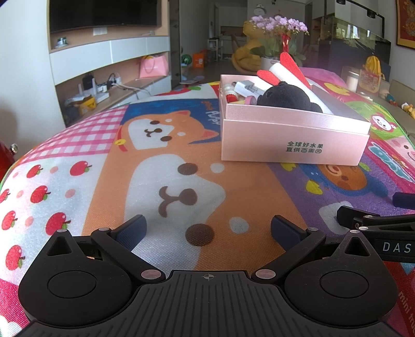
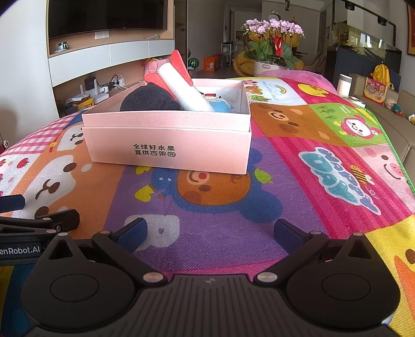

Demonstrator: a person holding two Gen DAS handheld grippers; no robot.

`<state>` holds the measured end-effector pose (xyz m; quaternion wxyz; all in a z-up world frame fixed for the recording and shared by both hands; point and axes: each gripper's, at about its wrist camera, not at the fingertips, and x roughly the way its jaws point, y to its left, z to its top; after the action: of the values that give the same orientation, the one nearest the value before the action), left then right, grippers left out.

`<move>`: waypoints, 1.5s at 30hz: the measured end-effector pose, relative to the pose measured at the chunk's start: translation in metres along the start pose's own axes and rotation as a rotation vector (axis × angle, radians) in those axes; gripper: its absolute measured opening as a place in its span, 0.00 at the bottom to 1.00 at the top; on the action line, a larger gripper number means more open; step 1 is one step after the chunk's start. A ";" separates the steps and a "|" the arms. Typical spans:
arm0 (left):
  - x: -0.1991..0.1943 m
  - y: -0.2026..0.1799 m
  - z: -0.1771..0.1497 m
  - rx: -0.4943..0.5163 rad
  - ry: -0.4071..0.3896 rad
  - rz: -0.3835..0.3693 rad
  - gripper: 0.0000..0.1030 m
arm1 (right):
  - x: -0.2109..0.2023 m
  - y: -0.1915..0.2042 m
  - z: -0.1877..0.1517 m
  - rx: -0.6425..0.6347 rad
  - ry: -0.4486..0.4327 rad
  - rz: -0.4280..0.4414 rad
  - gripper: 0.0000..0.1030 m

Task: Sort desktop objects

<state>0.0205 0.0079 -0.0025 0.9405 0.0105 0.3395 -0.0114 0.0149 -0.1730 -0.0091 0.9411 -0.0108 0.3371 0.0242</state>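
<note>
A pink box (image 1: 293, 145) sits on a cartoon-print mat (image 1: 160, 181), its open top full of small things. A black plush toy (image 1: 285, 98) lies against the box's near wall, and a white roll (image 2: 186, 90) with red felt pieces (image 2: 179, 61) leans across the plush, its upper end rising above the box rim. Beside the plush, toward the box's far left corner in the left wrist view, lie several small bottles and tubes (image 1: 243, 90) too jumbled to name one by one. A light blue item (image 2: 220, 106) shows just beyond the roll inside the box. Black Chinese characters are printed on the box's near face.

The left gripper (image 1: 208, 230) hovers low over the mat, near the box and on its left side, with its two blue-padded fingers spread wide and nothing between them. The right gripper (image 2: 211, 232) hangs in front of the box's near face, its fingers likewise spread apart and holding nothing. Each gripper's side shows at the edge of the other's view, so the two sit just beside one another.

Beyond the box, a pot of purple orchids (image 2: 272, 28) stands past the mat's far edge, and a dark television (image 2: 106, 15) hangs on the wall behind the box to its left.
</note>
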 end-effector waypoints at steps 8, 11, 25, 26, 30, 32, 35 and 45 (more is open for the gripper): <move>0.000 0.000 0.000 0.000 0.000 0.000 1.00 | 0.000 0.000 0.000 0.000 0.000 0.000 1.00; 0.000 0.000 0.000 0.000 0.000 0.001 1.00 | 0.000 0.000 0.000 0.000 0.000 0.000 1.00; -0.001 0.001 0.000 -0.002 0.001 0.003 1.00 | 0.000 0.000 0.000 0.000 0.000 0.000 1.00; 0.000 0.001 0.000 -0.002 0.001 0.003 1.00 | -0.001 0.000 -0.001 0.000 0.000 0.000 1.00; 0.000 0.001 0.000 -0.003 0.002 0.007 1.00 | 0.000 0.000 0.000 0.001 0.000 0.001 1.00; 0.000 0.001 0.000 -0.003 0.002 0.006 1.00 | 0.000 0.000 -0.001 0.001 0.000 0.000 1.00; 0.000 0.001 0.000 -0.005 0.002 0.005 1.00 | 0.000 0.000 -0.001 0.000 0.000 0.000 1.00; -0.001 -0.001 0.003 0.003 0.030 0.000 1.00 | -0.001 0.000 -0.001 0.000 0.000 -0.001 1.00</move>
<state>0.0218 0.0065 0.0004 0.9352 0.0119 0.3536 -0.0116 0.0133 -0.1727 -0.0092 0.9411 -0.0109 0.3372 0.0239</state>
